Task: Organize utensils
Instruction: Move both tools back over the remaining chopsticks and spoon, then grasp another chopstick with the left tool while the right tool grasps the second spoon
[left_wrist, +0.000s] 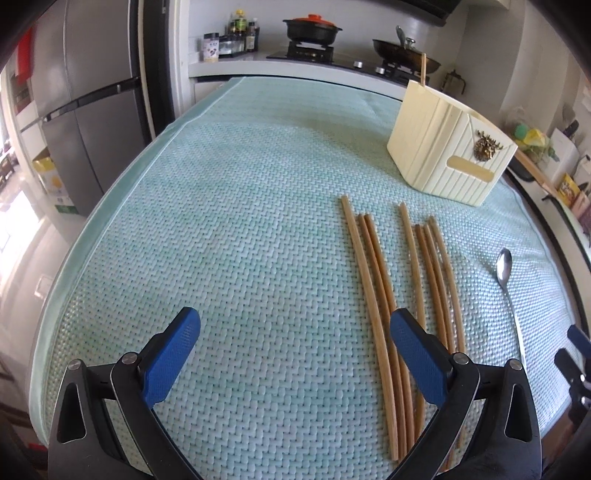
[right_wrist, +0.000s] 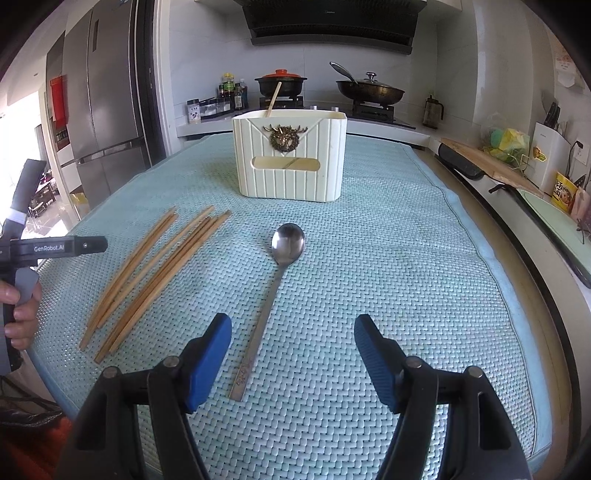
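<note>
Several wooden chopsticks (left_wrist: 373, 280) lie side by side on the pale green woven mat (left_wrist: 221, 221). My left gripper (left_wrist: 295, 321) hovers open just left of them, its right finger (left_wrist: 417, 354) over their near ends, nothing between the pads. A metal spoon (right_wrist: 286, 243) lies bowl-up in the middle of the mat (right_wrist: 369, 266), its handle running toward me. My right gripper (right_wrist: 293, 328) stands open above the handle's near end, empty. The cream utensil holder (right_wrist: 291, 158) stands upright behind the spoon, with one chopstick (right_wrist: 272, 96) sticking out of it. The chopsticks (right_wrist: 147, 273) lie left of the spoon.
A hand (right_wrist: 16, 310) holds the left gripper's handle at the left edge of the right wrist view. Behind the mat runs a counter with a stove, a lidded pot (right_wrist: 280, 83) and a pan (right_wrist: 369, 90). A fridge (left_wrist: 81, 110) stands left; a cutting board (right_wrist: 487, 164) lies right.
</note>
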